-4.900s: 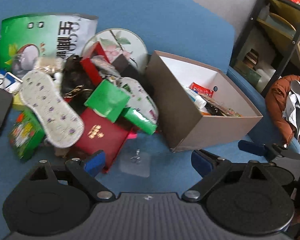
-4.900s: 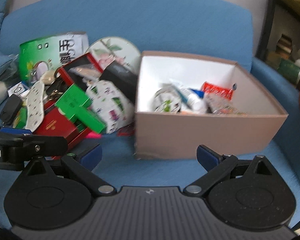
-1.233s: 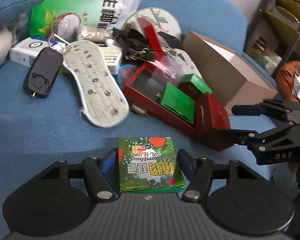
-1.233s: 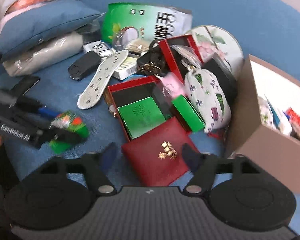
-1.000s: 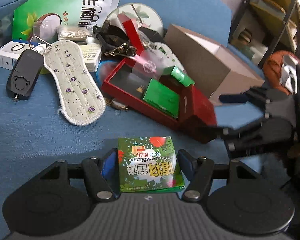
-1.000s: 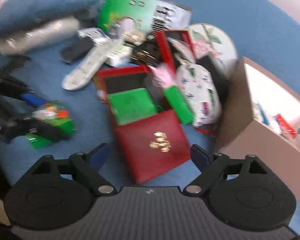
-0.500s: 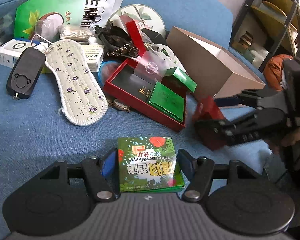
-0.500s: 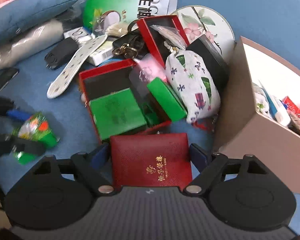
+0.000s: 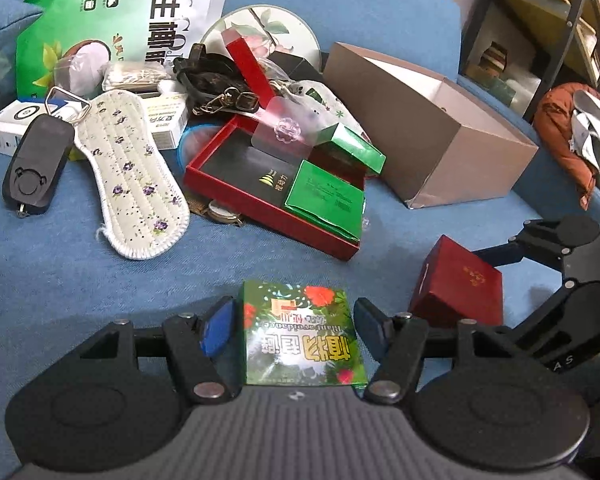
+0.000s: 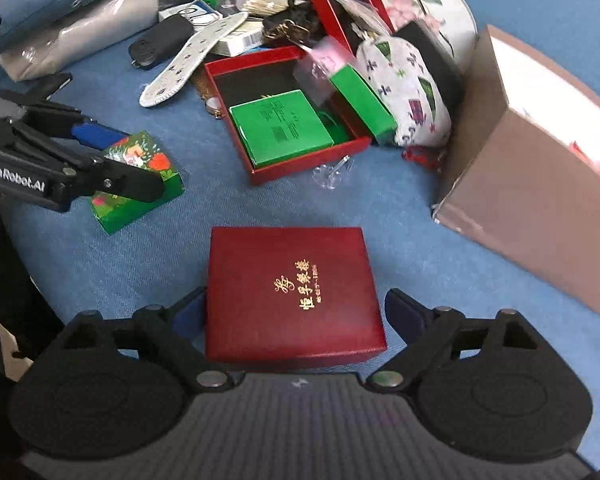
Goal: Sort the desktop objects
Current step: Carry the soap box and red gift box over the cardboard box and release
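Brown cardboard box (image 9: 428, 128) at far right on blue cushion. Dark red box (image 10: 292, 292) clamped in right gripper (image 10: 296, 312), near cushion's front. Green floral box (image 9: 300, 336) clamped in left gripper (image 9: 296, 324), just left.

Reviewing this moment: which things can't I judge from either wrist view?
- Cardboard box contents: the near wall hides them in the left view; glare and the frame edge in the right.
- Wristwatch: mostly under the open red tray.
- Dark red case: resting or lifted, unclear.
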